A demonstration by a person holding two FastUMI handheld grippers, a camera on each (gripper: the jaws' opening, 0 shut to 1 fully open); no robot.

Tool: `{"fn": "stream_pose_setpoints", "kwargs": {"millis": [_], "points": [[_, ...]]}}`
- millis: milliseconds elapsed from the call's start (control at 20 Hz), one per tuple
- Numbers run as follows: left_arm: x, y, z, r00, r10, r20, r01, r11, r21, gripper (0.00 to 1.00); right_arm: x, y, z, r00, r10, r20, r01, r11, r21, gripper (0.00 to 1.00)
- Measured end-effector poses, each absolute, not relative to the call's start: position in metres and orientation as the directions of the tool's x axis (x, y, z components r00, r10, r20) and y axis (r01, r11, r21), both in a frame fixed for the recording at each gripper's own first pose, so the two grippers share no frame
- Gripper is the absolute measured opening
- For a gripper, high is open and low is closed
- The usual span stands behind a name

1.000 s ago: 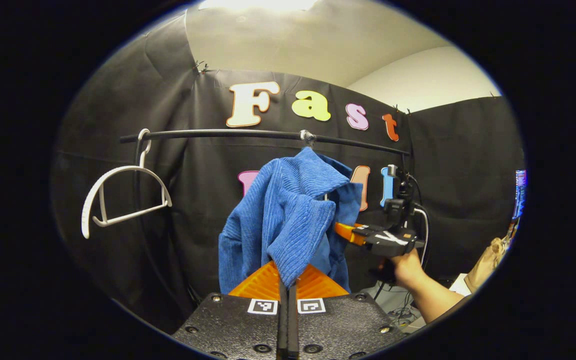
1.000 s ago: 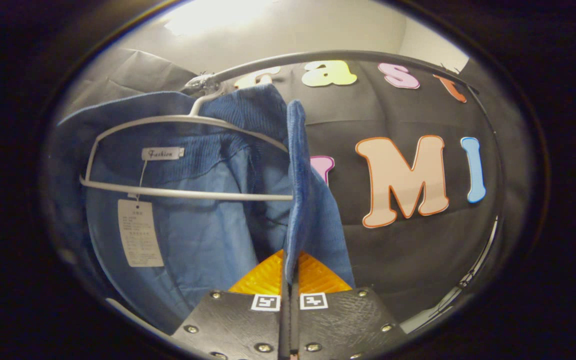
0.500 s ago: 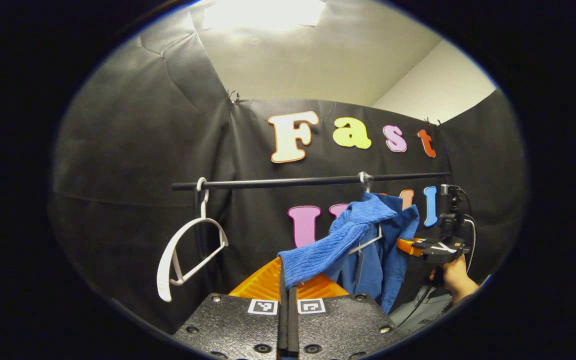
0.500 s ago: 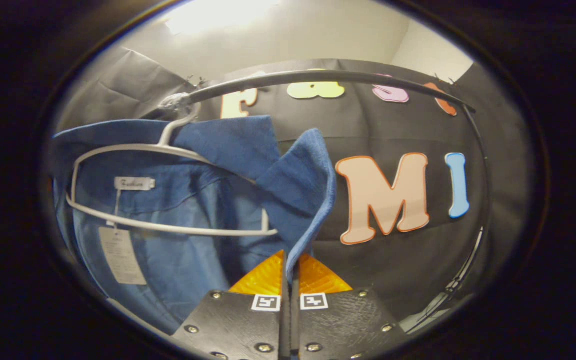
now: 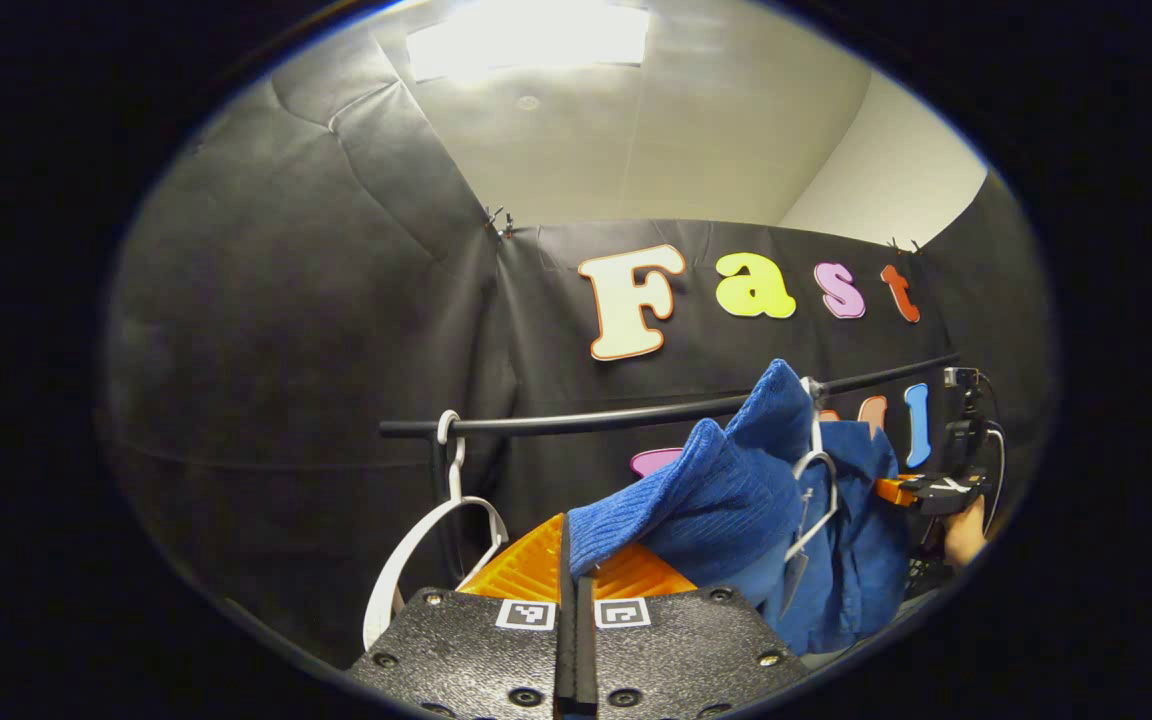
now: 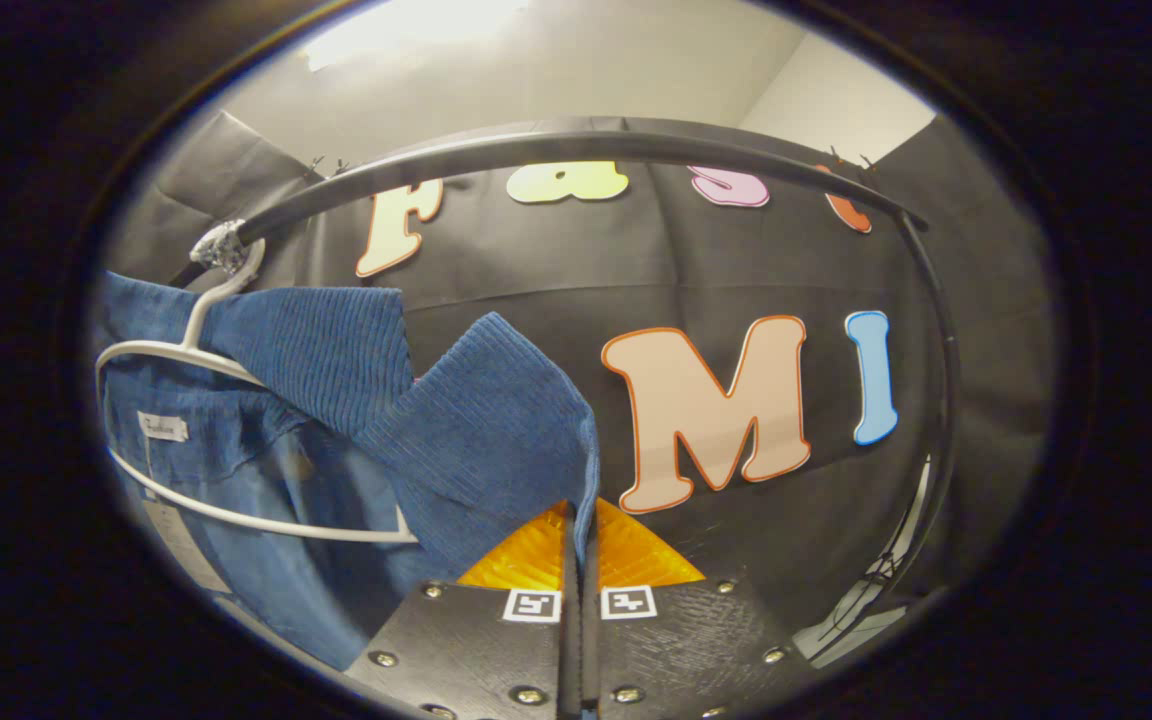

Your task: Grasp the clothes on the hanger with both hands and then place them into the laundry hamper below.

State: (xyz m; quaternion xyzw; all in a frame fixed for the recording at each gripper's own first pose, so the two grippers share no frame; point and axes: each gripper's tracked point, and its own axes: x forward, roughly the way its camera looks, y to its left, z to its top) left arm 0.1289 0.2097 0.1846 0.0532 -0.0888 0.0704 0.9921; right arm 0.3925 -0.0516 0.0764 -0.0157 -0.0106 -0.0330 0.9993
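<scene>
A blue ribbed garment point(image 5: 726, 500) hangs partly off a white hanger point(image 5: 814, 495) hooked on the black rail point(image 5: 586, 418). My left gripper point(image 5: 574, 560) is shut on one edge of the garment, pulled out to the left. In the right gripper view the same garment point(image 6: 456, 430) stretches from its hanger point(image 6: 186, 350) to my right gripper point(image 6: 581, 545), which is shut on another edge of the cloth. The right gripper point(image 5: 921, 490) and the hand holding it also appear at the far right of the left gripper view, beside the garment.
An empty white hanger point(image 5: 426, 545) hangs at the left end of the rail, close to my left gripper. The rail point(image 6: 576, 150) arcs overhead in the right gripper view and bends down into a post point(image 6: 941, 400) at the right. Black cloth walls surround the rack.
Both grippers have drawn apart, spreading the garment off the hanger's shoulders. The left gripper has swung left and tilted up; the garment and hanger have slid left in the right gripper view.
</scene>
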Motion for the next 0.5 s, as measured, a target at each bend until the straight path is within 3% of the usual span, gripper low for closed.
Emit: {"fn": "stream_pose_setpoints", "kwargs": {"millis": [200,350,500], "points": [[0.146,0.231,0.191,0.959,0.189,0.211,-0.212,0.973,0.092,0.00,0.409,-0.072,0.083,0.992,-0.114,0.050,0.117,0.991,-0.065,0.00],[0.159,0.221,0.184,0.969,0.153,0.194,-0.170,0.983,0.073,0.00,0.425,-0.086,0.092,0.990,-0.121,0.068,0.127,0.988,-0.091,0.00],[0.173,0.213,0.162,0.975,0.140,0.172,-0.157,0.984,0.084,0.00,0.442,-0.093,0.066,0.993,-0.118,0.017,0.119,0.987,-0.109,0.00]]}}
